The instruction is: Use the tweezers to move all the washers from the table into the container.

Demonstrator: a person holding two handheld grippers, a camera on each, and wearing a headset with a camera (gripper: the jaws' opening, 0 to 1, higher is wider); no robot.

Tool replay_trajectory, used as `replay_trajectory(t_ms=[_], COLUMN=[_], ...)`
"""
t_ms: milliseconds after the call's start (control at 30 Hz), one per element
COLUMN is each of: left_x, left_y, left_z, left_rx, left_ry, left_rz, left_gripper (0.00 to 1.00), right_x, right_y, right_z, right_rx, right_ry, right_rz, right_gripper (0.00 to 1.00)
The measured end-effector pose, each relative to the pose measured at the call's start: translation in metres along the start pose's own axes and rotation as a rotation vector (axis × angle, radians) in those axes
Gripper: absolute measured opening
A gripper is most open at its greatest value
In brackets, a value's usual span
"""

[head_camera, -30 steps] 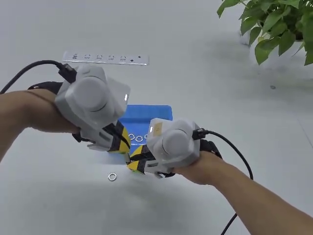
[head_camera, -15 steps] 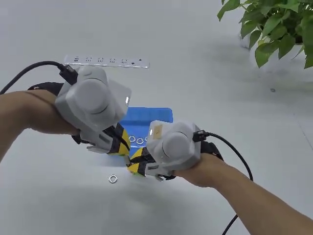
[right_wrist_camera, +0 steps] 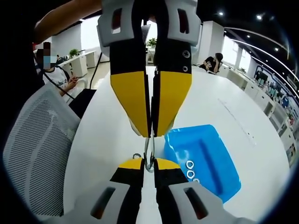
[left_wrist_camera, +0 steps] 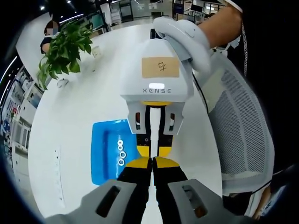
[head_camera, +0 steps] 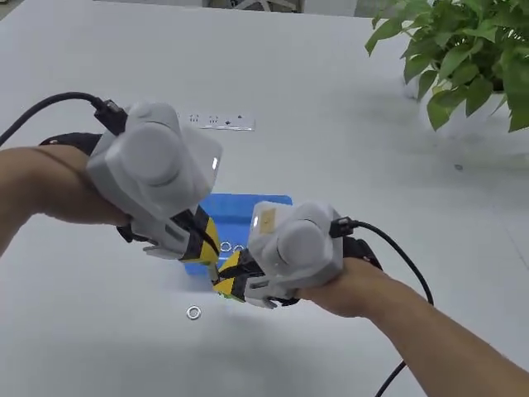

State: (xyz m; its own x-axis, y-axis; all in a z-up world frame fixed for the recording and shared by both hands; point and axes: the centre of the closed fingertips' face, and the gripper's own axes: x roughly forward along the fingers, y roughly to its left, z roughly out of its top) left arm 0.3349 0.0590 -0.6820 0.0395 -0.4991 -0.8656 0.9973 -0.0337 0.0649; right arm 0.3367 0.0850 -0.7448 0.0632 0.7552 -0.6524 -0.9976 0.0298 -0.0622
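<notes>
On the white bench (head_camera: 372, 165), the blue container (head_camera: 248, 207) lies at 12 o'clock from the two tools, which meet tip to tip. The left tool (head_camera: 207, 246) and the right tool (head_camera: 225, 277) both have their jaws narrow, each pinched on the thin tweezers (right_wrist_camera: 149, 149) running between them. A row of washers (right_wrist_camera: 190, 164) lies in the container, and one loose washer (head_camera: 193, 313) sits on the bench at 7 o'clock from the tools.
</notes>
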Motion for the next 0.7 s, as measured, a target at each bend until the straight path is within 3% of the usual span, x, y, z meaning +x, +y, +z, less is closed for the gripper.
replay_trajectory(t_ms=[700], left_x=[-0.03], left_y=[0.011], left_z=[0.02], left_rx=[0.029], left_ry=[-0.011], left_rz=[0.061], left_gripper=[0.05], right_x=[-0.021], right_y=[-0.015], right_z=[0.029], right_rx=[-0.06], right_ry=[-0.014], right_rz=[-0.034], right_gripper=[0.1])
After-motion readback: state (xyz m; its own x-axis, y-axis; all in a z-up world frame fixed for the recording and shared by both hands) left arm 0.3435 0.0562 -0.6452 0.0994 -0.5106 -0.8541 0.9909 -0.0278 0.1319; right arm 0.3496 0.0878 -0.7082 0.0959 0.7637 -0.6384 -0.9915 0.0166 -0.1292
